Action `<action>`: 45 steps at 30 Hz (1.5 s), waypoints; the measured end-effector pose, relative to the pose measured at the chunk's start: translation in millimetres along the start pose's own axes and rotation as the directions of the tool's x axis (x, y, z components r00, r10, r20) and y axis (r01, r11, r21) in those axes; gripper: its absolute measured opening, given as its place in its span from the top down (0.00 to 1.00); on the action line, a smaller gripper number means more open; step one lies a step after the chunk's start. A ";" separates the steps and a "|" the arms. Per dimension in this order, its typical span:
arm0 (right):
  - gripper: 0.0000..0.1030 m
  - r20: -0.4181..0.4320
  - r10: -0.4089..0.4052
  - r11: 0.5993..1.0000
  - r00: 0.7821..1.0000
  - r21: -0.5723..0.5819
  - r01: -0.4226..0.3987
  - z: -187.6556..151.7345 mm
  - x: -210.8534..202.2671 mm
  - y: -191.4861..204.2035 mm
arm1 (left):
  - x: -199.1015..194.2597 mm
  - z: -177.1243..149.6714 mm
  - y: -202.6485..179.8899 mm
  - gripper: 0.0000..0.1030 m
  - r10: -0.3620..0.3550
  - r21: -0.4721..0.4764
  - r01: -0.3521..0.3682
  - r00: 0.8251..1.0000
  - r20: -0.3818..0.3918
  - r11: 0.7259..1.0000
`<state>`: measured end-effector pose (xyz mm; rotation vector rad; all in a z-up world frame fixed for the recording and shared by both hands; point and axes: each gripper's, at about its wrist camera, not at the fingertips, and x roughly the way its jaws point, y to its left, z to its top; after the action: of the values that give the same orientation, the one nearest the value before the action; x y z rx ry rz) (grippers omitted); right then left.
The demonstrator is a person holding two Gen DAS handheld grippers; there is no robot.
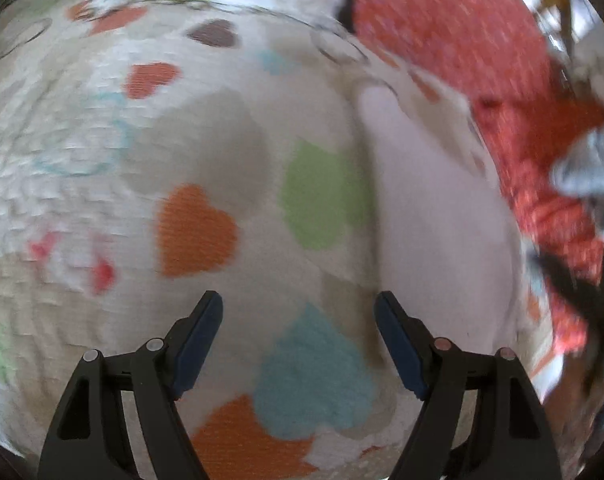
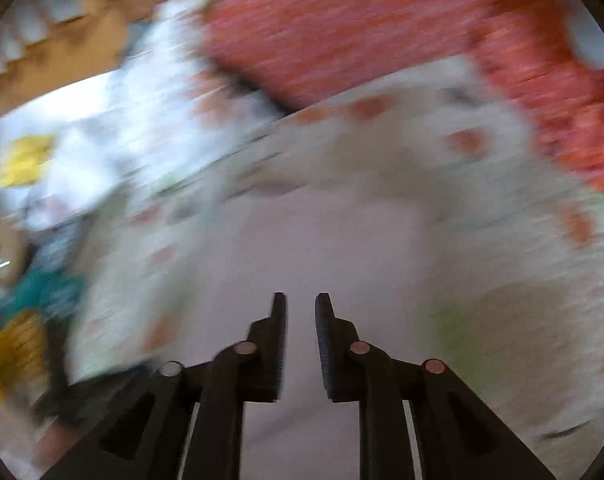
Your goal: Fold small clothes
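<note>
Pale pink garment (image 1: 441, 216) on heart-print blanket (image 1: 198, 228); my left tool (image 1: 298, 308) wide open, right tool (image 2: 301, 308) narrowly parted (both empty).

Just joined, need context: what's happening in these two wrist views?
A person with two handheld grippers is working over a heart-patterned blanket on which a small pale garment lies flat. The left gripper hangs open above the blanket just beside the garment's edge, with nothing between its fingers. The right gripper is over the pale garment, jaws narrowly apart, apparently gripping nothing. A red patterned cloth lies beyond. Both views are motion-blurred, and no fold is visible yet.
</note>
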<state>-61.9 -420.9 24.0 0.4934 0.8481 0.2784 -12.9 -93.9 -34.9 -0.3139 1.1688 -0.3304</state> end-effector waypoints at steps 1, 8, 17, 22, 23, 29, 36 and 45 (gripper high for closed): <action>0.69 -0.072 0.134 0.991 0.988 0.005 -0.134 -13.4 6.5 13.1 | -4.1 2.0 8.3 0.25 0.019 -0.021 -0.018 1.000 0.012 1.000; 0.65 -0.250 0.055 0.973 0.967 -0.204 -0.108 -98.1 53.5 82.1 | -13.8 -1.2 38.4 0.25 -0.019 -0.112 0.019 1.000 0.000 0.994; 0.56 -0.084 -0.177 0.922 0.981 -0.363 0.136 -97.9 77.6 101.6 | -31.9 -5.0 44.8 0.25 -0.015 -0.119 0.021 0.999 0.050 0.993; 0.56 -0.257 0.025 0.927 0.966 -0.355 -0.119 -111.9 104.0 136.6 | -34.7 -4.6 58.9 0.25 -0.007 -0.160 0.016 0.998 0.055 0.987; 0.56 -0.254 -0.005 0.918 0.967 -0.385 -0.096 -115.5 109.5 142.3 | -35.0 -4.6 61.2 0.25 -0.004 -0.168 0.014 0.998 0.056 0.986; 0.53 -0.203 -0.080 0.924 0.976 -0.383 -0.004 -111.6 90.0 122.6 | -47.8 -7.3 68.3 0.25 0.034 -0.167 -0.019 0.996 0.086 0.986; 0.49 -0.075 -0.200 0.926 0.977 -0.340 0.163 -110.7 60.1 88.8 | -42.5 -6.6 58.7 0.25 0.005 -0.157 0.006 0.997 0.071 0.988; 0.46 -0.042 -0.200 0.938 0.979 -0.297 0.179 -93.7 87.6 95.6 | -39.5 -9.2 53.2 0.25 0.026 -0.141 -0.016 0.997 0.072 0.990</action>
<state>-82.5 -273.7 -35.1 0.1238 0.9002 0.2396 -30.6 -30.0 -26.7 -0.4328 1.1245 -0.2165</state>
